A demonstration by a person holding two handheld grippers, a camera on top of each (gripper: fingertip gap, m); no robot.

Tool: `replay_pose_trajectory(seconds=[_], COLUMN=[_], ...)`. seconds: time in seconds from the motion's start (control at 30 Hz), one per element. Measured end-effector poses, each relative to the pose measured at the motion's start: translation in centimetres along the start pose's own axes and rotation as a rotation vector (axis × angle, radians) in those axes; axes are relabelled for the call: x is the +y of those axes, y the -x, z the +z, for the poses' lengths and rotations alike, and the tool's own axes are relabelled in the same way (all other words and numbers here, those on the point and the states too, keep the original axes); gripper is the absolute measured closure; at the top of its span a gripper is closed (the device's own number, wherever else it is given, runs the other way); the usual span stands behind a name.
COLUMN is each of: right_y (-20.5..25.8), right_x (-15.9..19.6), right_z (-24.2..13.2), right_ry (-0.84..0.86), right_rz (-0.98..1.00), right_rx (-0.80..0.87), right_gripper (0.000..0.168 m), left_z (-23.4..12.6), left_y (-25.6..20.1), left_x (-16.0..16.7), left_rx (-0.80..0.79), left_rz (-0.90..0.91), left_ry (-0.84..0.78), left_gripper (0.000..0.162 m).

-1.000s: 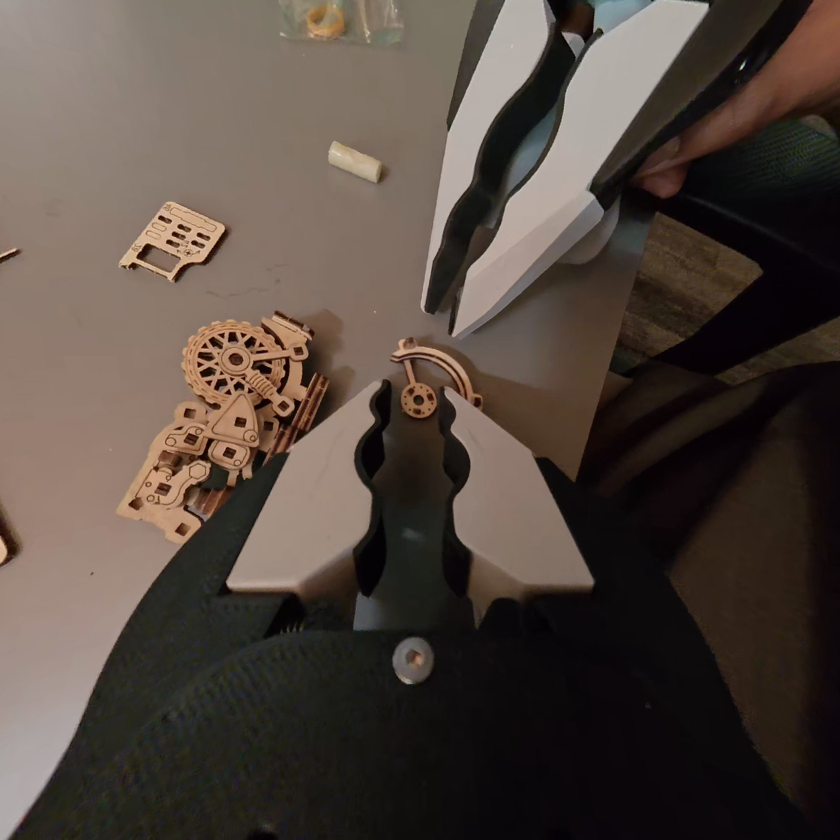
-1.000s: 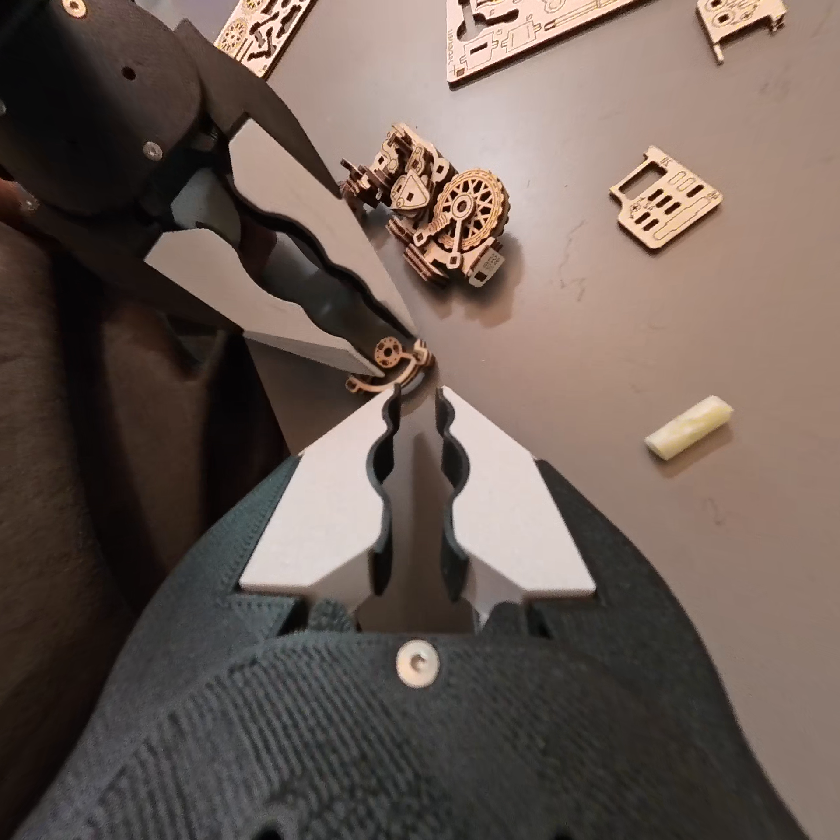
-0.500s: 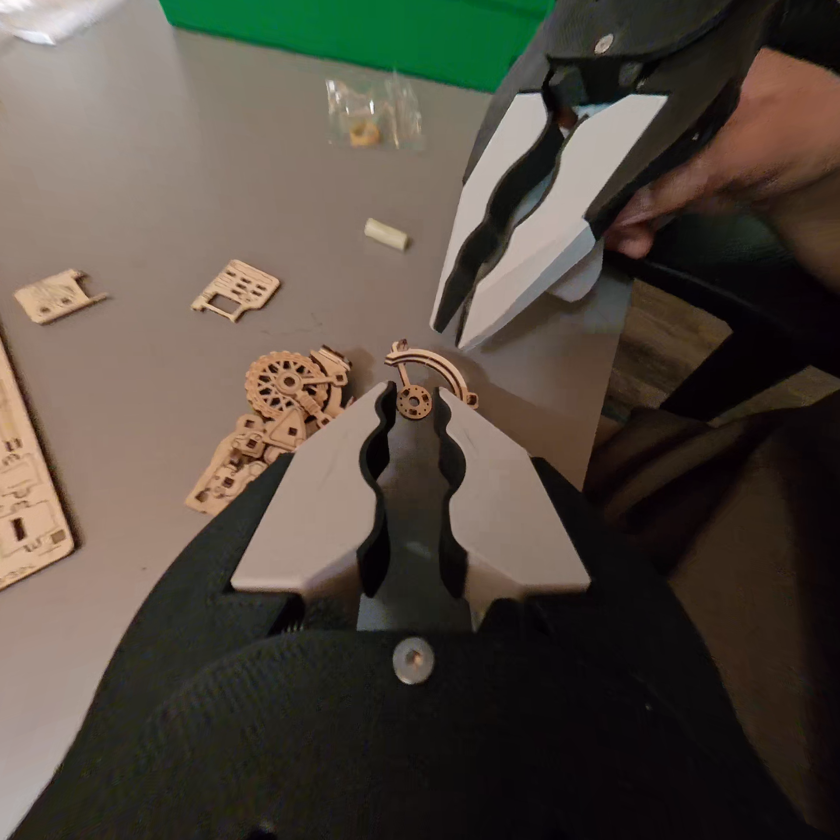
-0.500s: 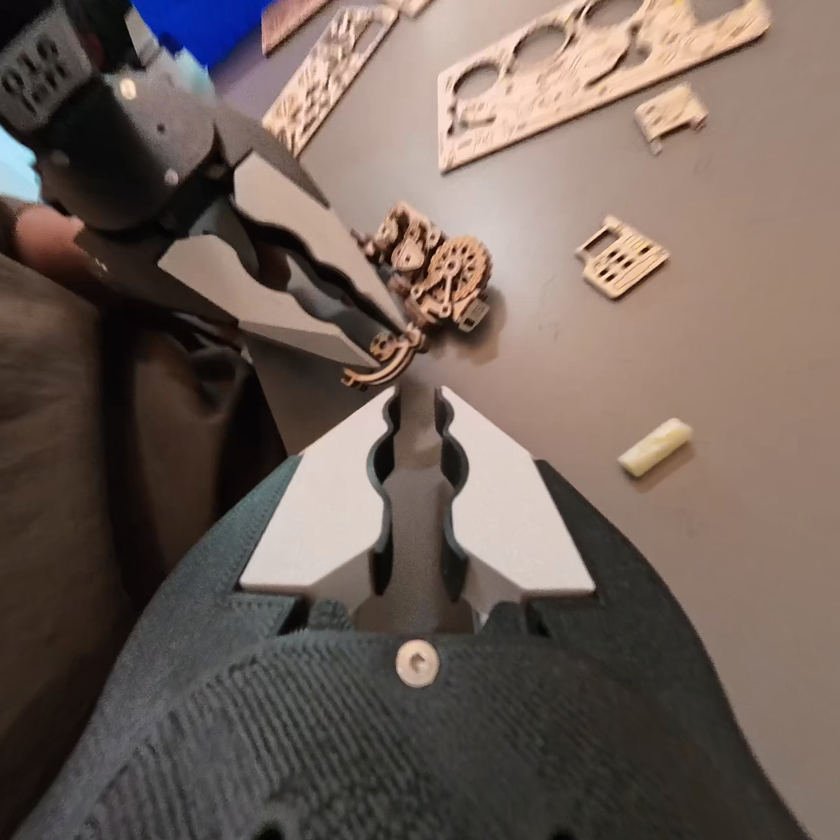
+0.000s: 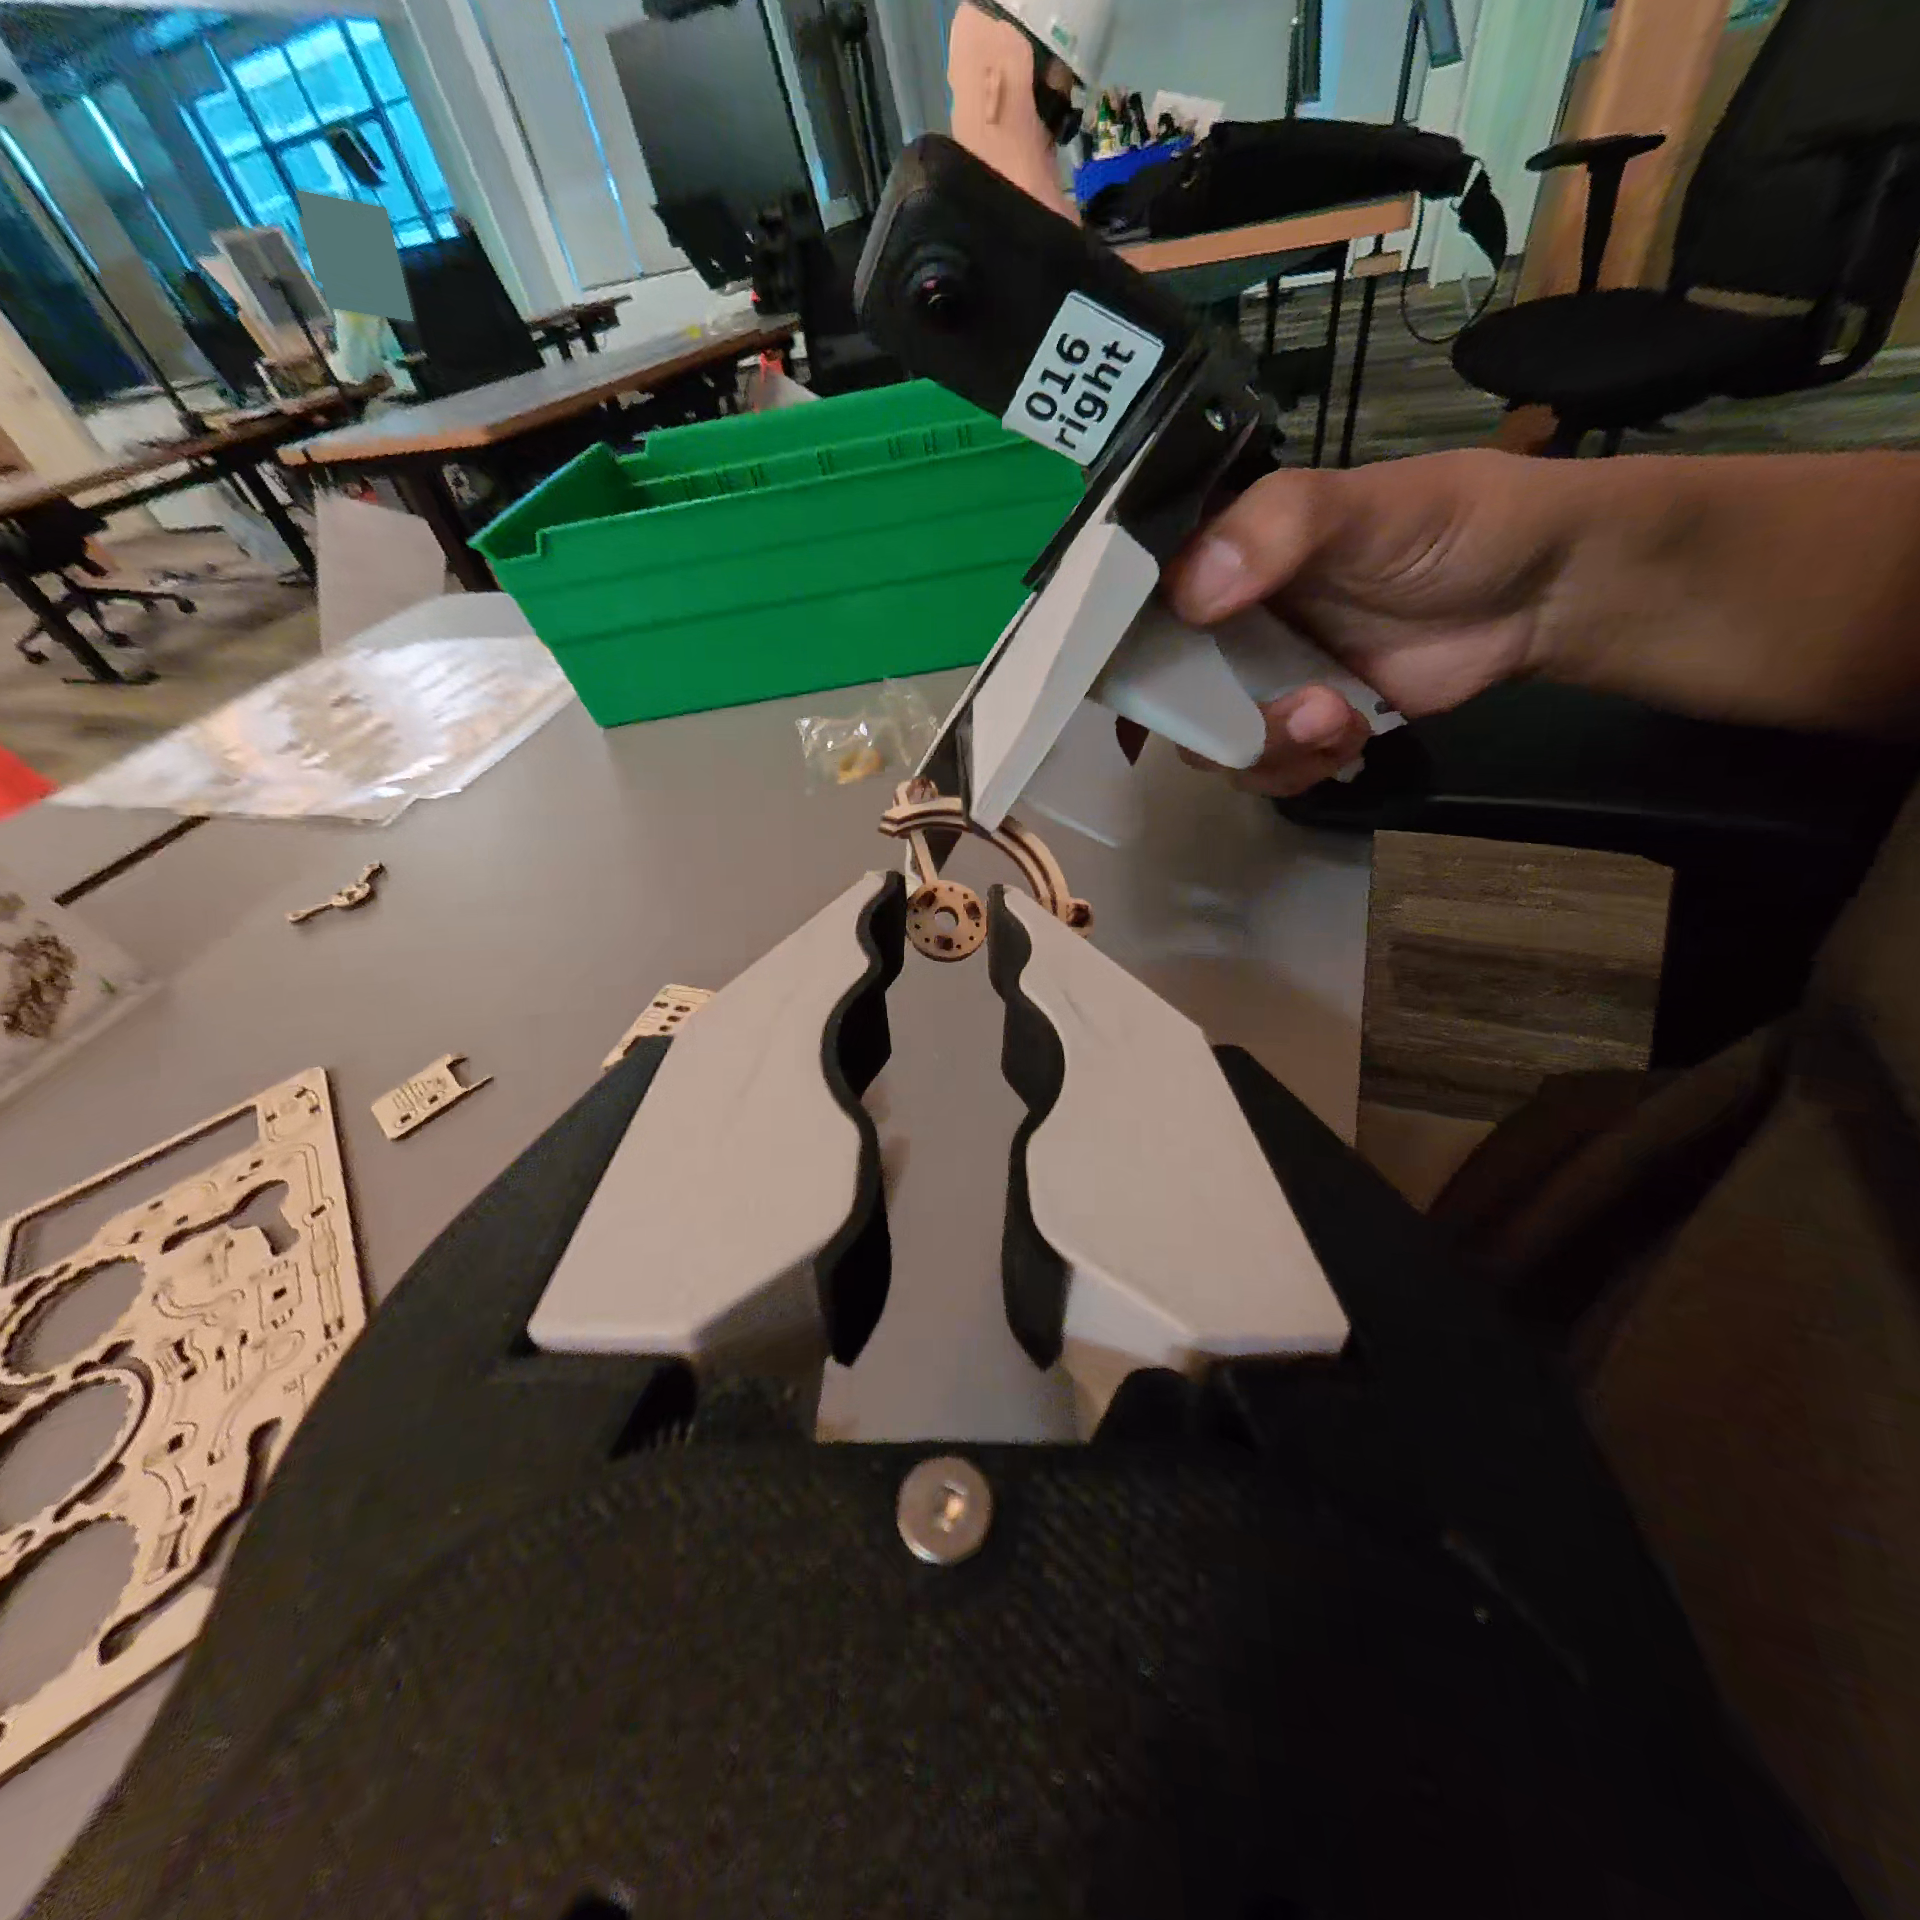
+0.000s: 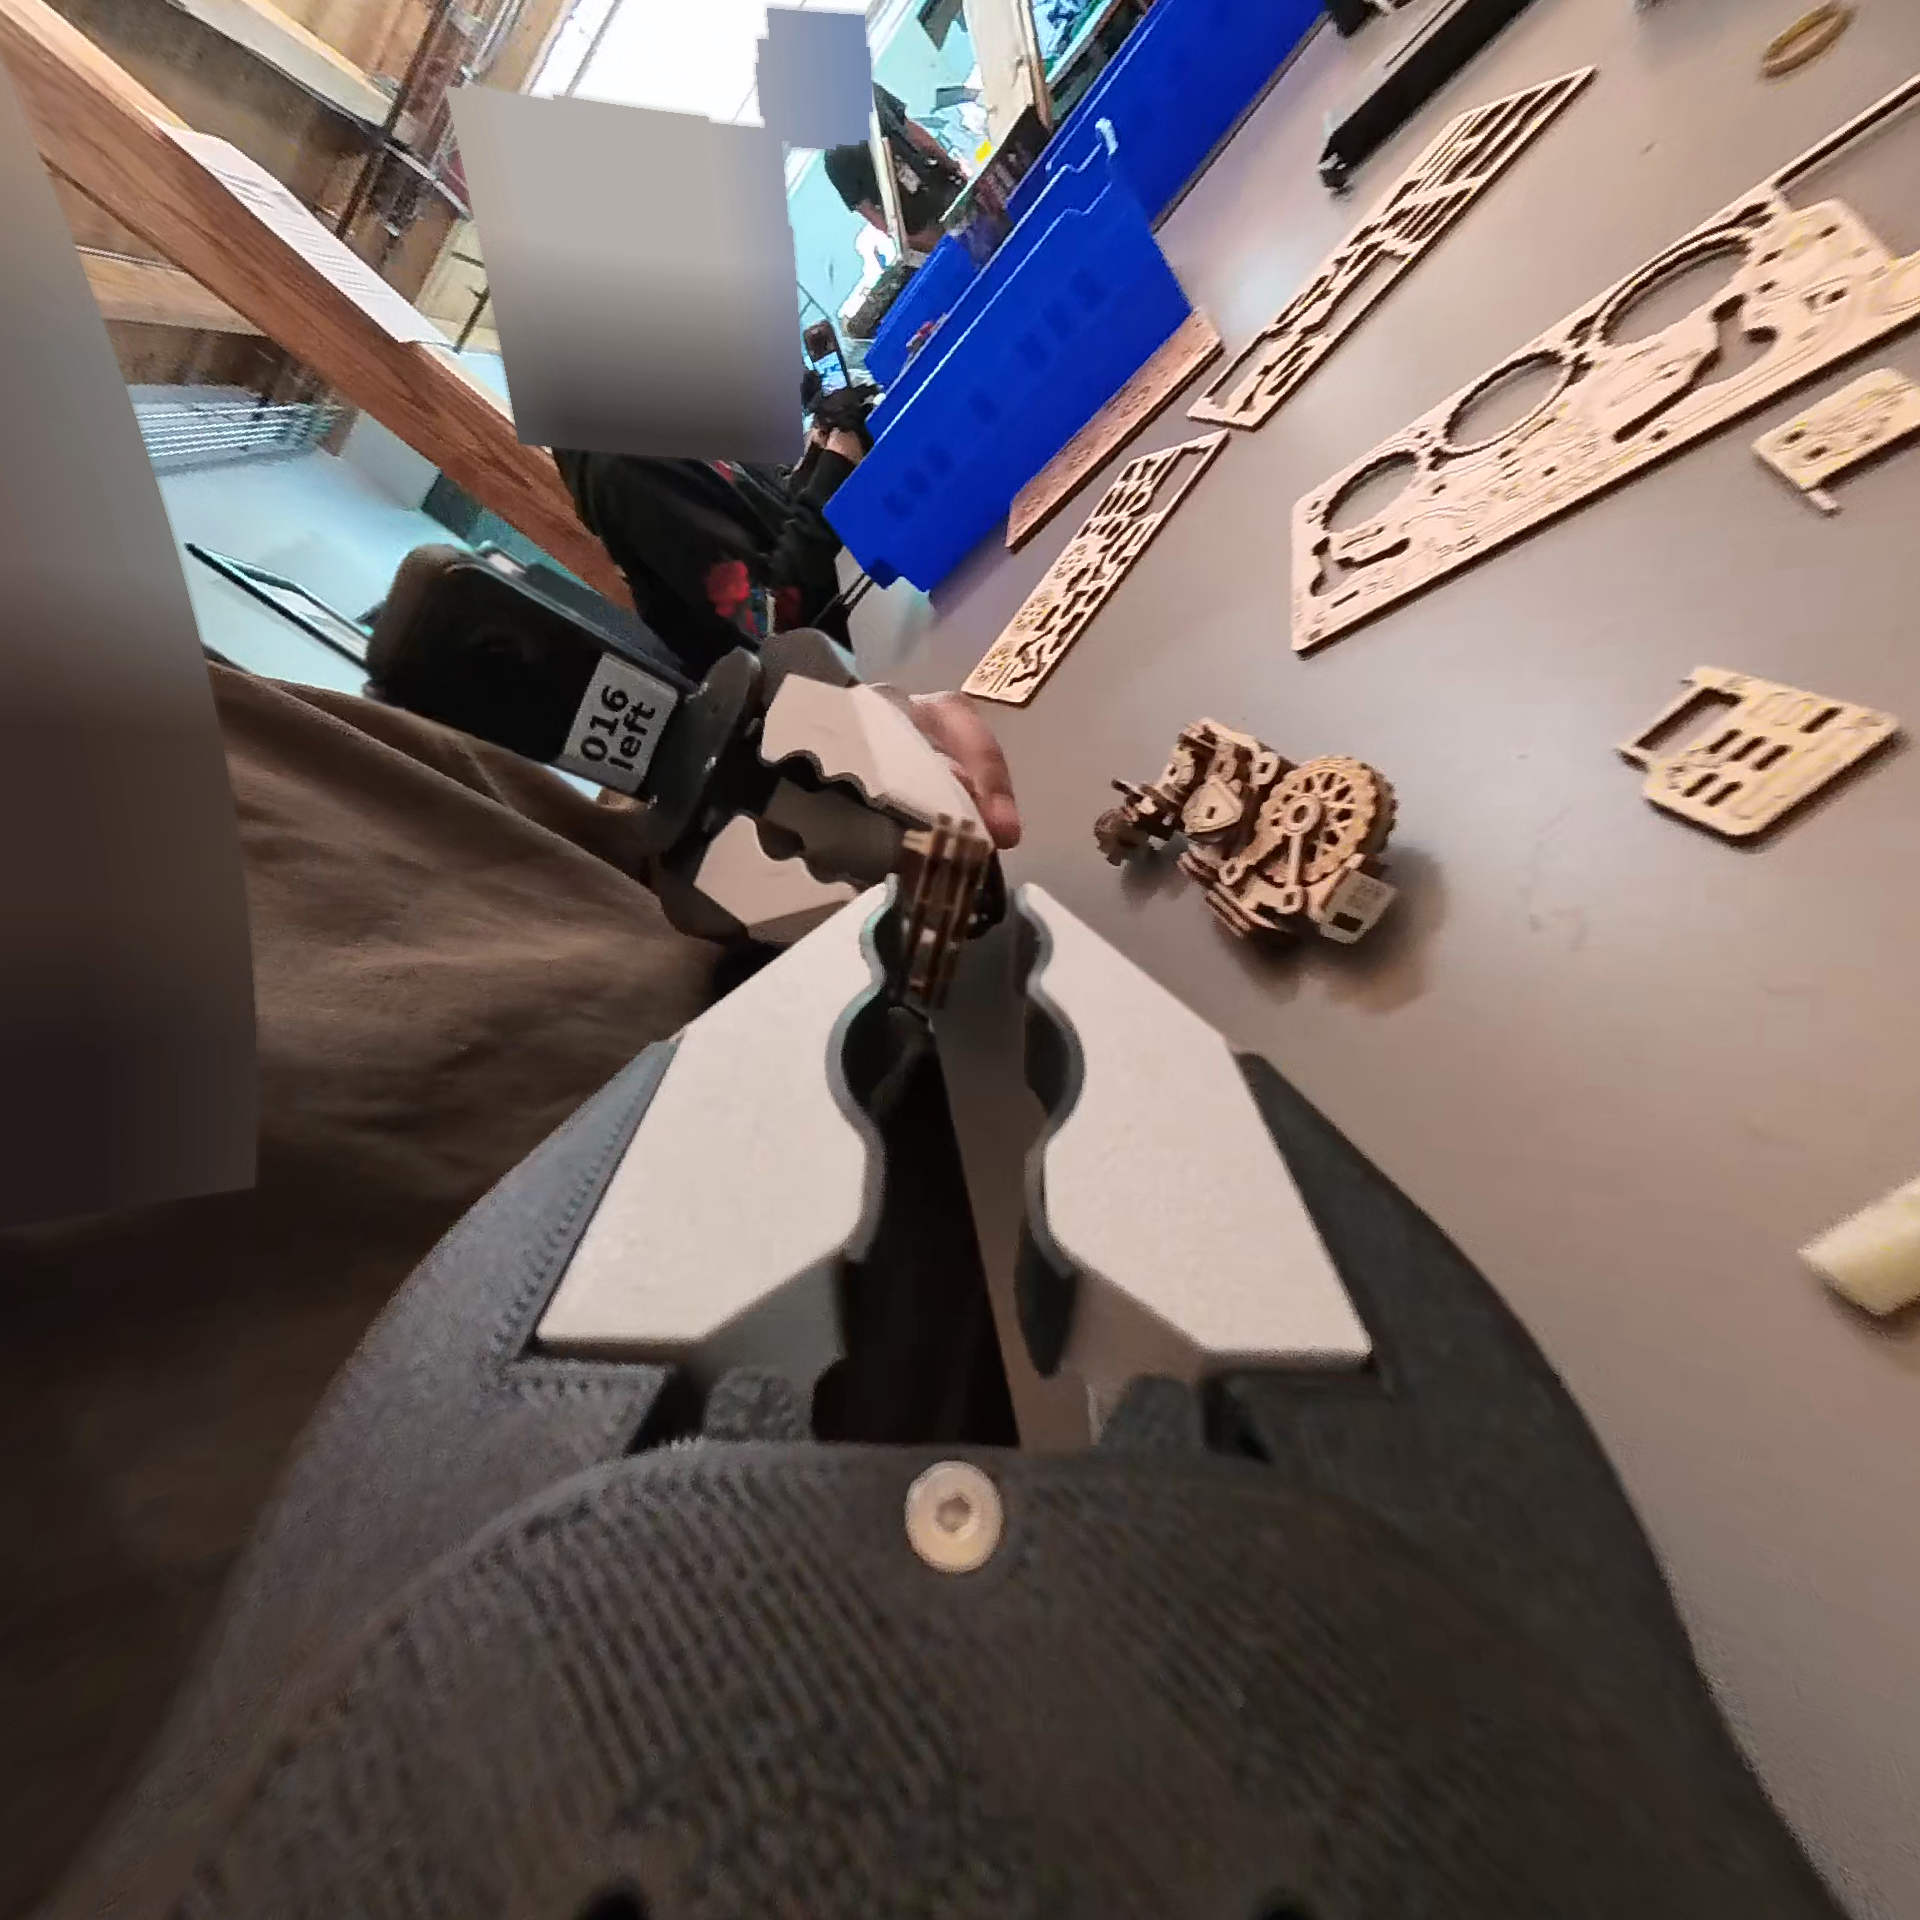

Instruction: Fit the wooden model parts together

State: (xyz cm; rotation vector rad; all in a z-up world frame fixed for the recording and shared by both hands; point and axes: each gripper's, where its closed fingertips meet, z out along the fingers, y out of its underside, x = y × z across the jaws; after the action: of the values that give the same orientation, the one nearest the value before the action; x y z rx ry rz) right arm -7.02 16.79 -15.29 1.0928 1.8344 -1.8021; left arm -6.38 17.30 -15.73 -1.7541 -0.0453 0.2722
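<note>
Pale laser-cut plywood is what fills my left wrist view at its left edge: a punched-out parts sheet [image 5: 156, 1351] lies flat on the grey desk [image 5: 582, 873], with a small slotted wooden tab [image 5: 428, 1093] just beside its upper corner and a thin wooden link piece [image 5: 338, 894] farther back. Behind those I see a clear plastic sheet [image 5: 322, 717] and a green plastic bin [image 5: 779, 551].

At the centre, my left hand-held gripper [image 5: 943, 902] has its fingers drawn in to a narrow gap, pinching the small round hub of the curved wooden part [image 5: 940, 920]; the part is lifted above the desk near its edge. The arc of that part rises past the fingertips. My right hand-held gripper [image 5: 940, 821] comes down onto the arc from the upper right, held by the person's hand [image 5: 1382, 592]. Seen side-on here, its tips sit right at the arc. A small clear bag [image 5: 857, 732] lies on the desk just behind it.

In my right wrist view, the left hand-held gripper [image 6: 935, 842] shows at the left, with the curved wooden part [image 6: 940, 894] edge-on at its tips. My right hand-held gripper [image 6: 945, 914] stands partly open, its fingertips either side of the part; I cannot tell whether they touch it. Right of that, the partly built wooden model [image 6: 1262, 842] sits on the desk [image 6: 1455, 1091], well apart from both grippers. Farther right I see a slotted wooden plate [image 6: 1756, 764], large parts sheets [image 6: 1579, 416] behind, a blue bin [image 6: 1029, 364], and a pale cylinder [image 6: 1870, 1257] at the right edge.
</note>
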Motion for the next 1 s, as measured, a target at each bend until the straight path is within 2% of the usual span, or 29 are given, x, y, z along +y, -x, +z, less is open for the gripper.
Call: replay_pose_trajectory(seconds=[0.13, 0.23, 0.37, 0.5, 0.67, 1.0], right_y=[0.2, 0.3, 0.4, 0.1, 0.8, 2.3], right_x=[0.0, 0.0, 0.4, 1.6, 3.0, 3.9], right_z=[0.1, 0.0, 0.0, 0.1, 0.8, 0.7], right_ry=[0.007, 0.018, 0.066, 0.163, 0.238, 0.256], right_rz=[-0.033, -0.09, -0.221, -0.417, -0.556, -0.596], right_rx=[0.006, 0.028, 0.061, 0.127, 0.114, 0.005], right_gripper=[0.163, 0.163, 0.163, 0.163, 0.163, 0.163], left_z=[0.1, 0.0, -0.5, -1.0, -1.4, -2.2], left_y=[0.0, -0.1, -0.1, -1.0, -1.5, -3.0], left_x=[0.2, -0.1, -0.5, -0.7, -0.5, -0.4], left_rx=[-0.015, 0.026, 0.143, 0.305, 0.366, 0.486], left_rz=[0.019, -0.05, -0.227, -0.368, -0.371, -0.351], left_ry=[0.003, -0.027, -0.07, -0.082, -0.071, -0.053], left_gripper=[0.15, 0.147, 0.138, 0.137, 0.143, 0.15])
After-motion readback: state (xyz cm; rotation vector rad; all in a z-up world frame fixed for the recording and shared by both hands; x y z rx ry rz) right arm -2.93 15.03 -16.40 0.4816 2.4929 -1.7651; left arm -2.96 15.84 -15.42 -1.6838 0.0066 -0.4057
